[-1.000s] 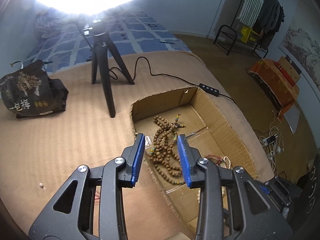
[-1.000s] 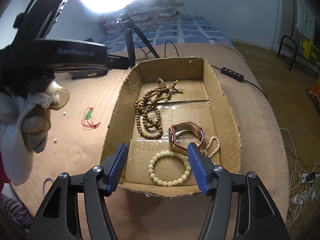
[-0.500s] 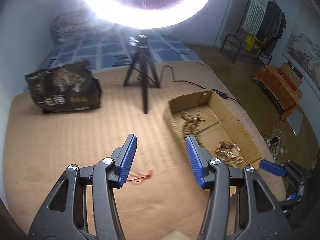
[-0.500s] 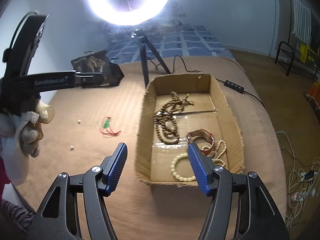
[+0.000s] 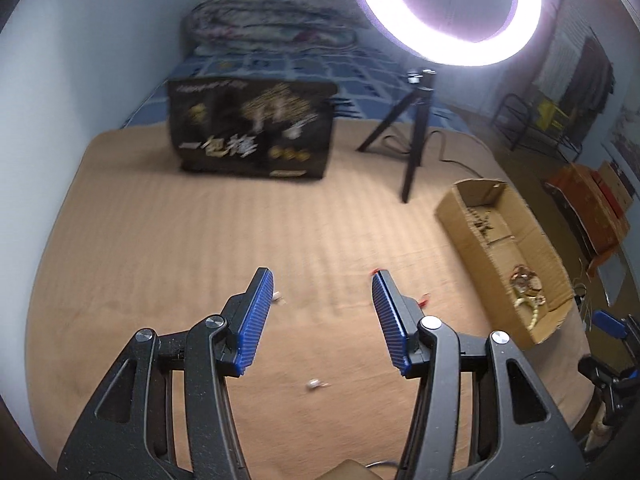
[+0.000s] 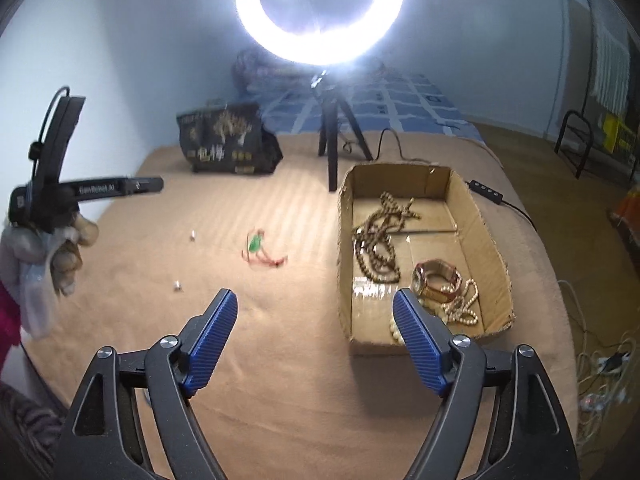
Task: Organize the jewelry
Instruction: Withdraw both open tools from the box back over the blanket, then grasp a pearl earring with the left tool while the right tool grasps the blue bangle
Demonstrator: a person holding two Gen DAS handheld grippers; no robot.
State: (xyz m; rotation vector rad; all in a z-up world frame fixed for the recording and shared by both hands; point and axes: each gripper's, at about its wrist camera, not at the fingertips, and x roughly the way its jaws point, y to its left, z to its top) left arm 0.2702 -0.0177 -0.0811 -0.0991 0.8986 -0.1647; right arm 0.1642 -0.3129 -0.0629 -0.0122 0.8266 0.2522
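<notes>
**Loose pieces wait outside the box**

Both claws gape, empty. The left claw (image 5: pixel 322 312) hovers over a small stud (image 5: pixel 314 385) (tiny, so pinch low and square); the green pendant (image 6: pixel 256 245) lies beside the cardboard box (image 6: pixel 345 264).

Matt ribbed tan cloth blanket (image 6: pixel 280 360), rough corrugated cardboard box (image 6: pixel 476 208) at 3 o'clock with glossy tape strip, wooden-looking bead strand (image 6: pixel 376 240), shiny metal watch (image 6: pixel 438 280), ribbed blue pads (image 5: pixel 256 316), glossy black bag (image 5: pixel 252 132) at 12 o'clock
</notes>
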